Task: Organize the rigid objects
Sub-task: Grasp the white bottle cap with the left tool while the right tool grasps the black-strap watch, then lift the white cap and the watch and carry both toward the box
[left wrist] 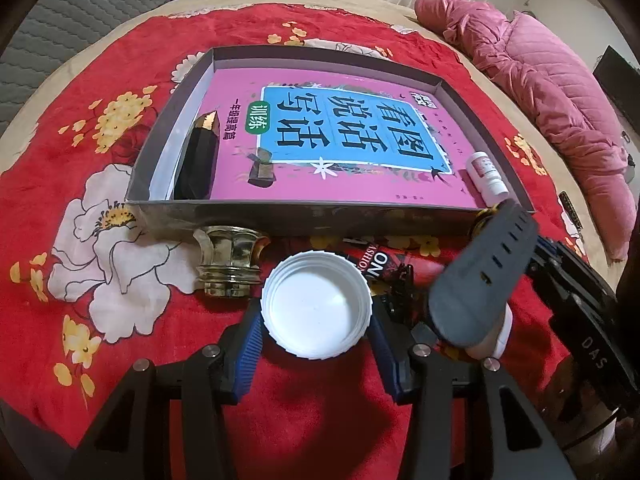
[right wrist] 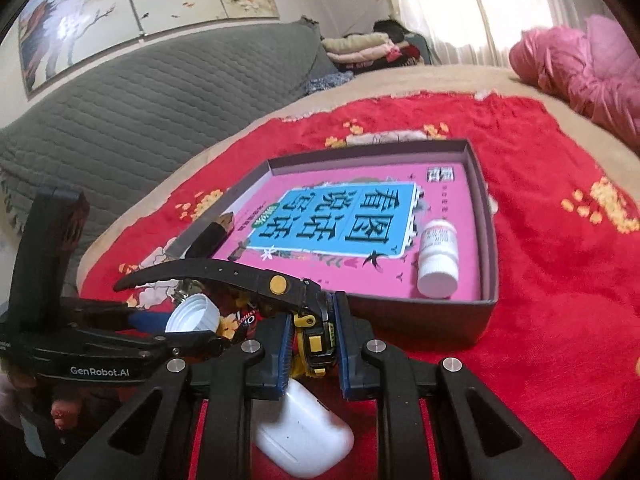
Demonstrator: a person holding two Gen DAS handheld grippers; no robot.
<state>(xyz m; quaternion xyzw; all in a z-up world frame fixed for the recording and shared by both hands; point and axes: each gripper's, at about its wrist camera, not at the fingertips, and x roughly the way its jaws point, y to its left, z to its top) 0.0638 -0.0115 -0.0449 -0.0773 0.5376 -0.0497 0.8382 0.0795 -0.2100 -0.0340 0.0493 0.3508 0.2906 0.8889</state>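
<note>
Two claws are engaged: left claw [left wrist: 316, 332] closed on white cap [left wrist: 316, 304], frame centre; right claw [right wrist: 312, 340] clamped on black-and-yellow watch [right wrist: 276, 286], lower centre, near box [right wrist: 490, 240].

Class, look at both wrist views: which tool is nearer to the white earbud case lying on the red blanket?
Right. The right tool, shut on the watch, hangs directly over the white earbud case. The left tool, holding the white cap, is off to the case's left.

Bright window [right wrist: 480, 12] backlight, strong fisheye warping, dark corners.
</note>
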